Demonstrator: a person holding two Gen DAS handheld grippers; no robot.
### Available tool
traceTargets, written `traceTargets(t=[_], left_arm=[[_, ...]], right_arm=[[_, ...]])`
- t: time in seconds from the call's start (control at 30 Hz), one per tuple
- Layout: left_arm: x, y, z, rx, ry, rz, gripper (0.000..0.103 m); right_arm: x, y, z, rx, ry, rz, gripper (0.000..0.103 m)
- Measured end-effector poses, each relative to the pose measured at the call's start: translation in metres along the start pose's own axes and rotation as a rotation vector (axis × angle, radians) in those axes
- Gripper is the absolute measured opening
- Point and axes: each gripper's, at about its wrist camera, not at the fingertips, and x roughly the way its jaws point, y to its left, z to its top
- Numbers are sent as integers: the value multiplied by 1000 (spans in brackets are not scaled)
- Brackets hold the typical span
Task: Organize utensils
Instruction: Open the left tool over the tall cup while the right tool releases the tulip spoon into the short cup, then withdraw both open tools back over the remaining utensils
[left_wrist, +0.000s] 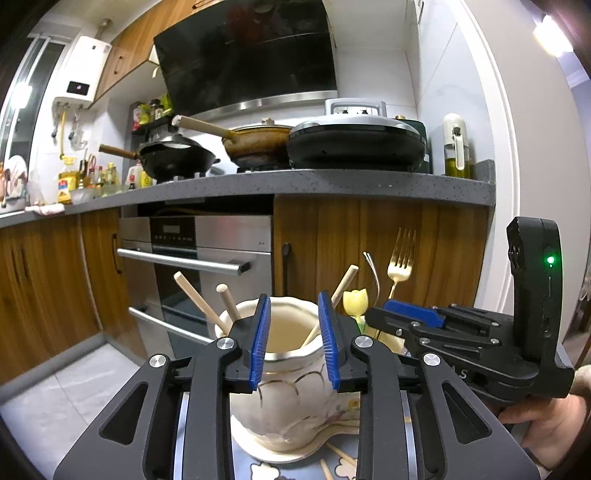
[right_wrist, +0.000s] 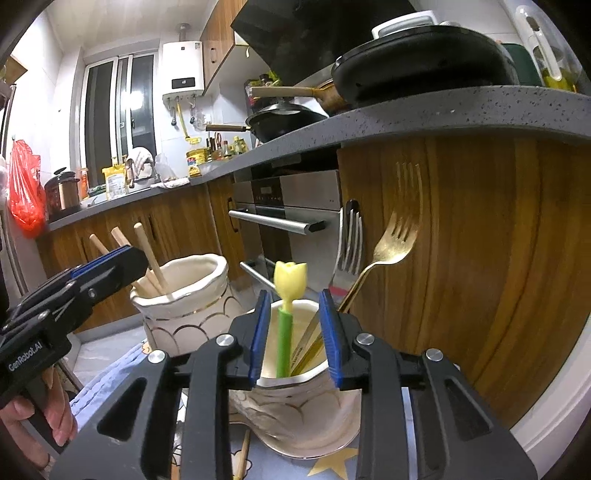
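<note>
Both claws stand parted, gripping nothing. Left claw (left_wrist: 294, 341) fronts the chopstick jar (left_wrist: 284, 384); right claw (right_wrist: 294, 338) fronts the fork jar (right_wrist: 295, 402). Risk, judged: a careless advance nudges a rim and topples leaning utensils.

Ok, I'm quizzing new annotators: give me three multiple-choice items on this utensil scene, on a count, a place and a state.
1. How many plain wooden sticks stand in the cream ceramic jar ahead of the left gripper? A one, B six, C three.
2. Where is the gold metal fork? A in that jar, B in the second cream jar, beside the yellow tulip-topped green stick, C lying flat.
3. The left gripper's jaws are: A open and empty, B shut on a stick, C shut on the jar's rim.
Answers: C, three ends poke out; B, its tines rise from there; A, they stand apart with nothing gripped.
</note>
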Motion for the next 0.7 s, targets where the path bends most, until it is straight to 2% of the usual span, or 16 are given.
traceTargets(t=[0.1, 0.17, 0.2, 0.23, 0.37, 0.43, 0.5, 0.57, 0.7], left_arm=[[-3, 0, 0, 1, -6, 0, 38], [-6, -1, -1, 1, -13, -1, 43], [-9, -1, -1, 0, -18, -1, 45], [-11, -2, -1, -1, -23, -1, 52], [-27, -3, -1, -4, -47, 3, 68], [-35, -4, -1, -7, -53, 5, 74], [-45, -2, -2, -18, -57, 8, 81], [-51, 1, -4, -29, -52, 16, 89], [-64, 13, -16, -48, -11, 61, 94]], right_arm=[[-9, -3, -1, 23, -20, -10, 44], [-14, -4, -2, 30, -28, -20, 48], [-19, -5, -3, 35, -33, -29, 53], [-24, -6, -5, 40, -37, -36, 60], [-43, -10, -11, 55, -38, -52, 77], [-53, -10, -15, 63, -43, -52, 92], [-63, -9, -20, 67, -44, -45, 98], [-68, -5, -24, 62, -28, -45, 98], [-74, 3, -32, 53, 22, -45, 98]])
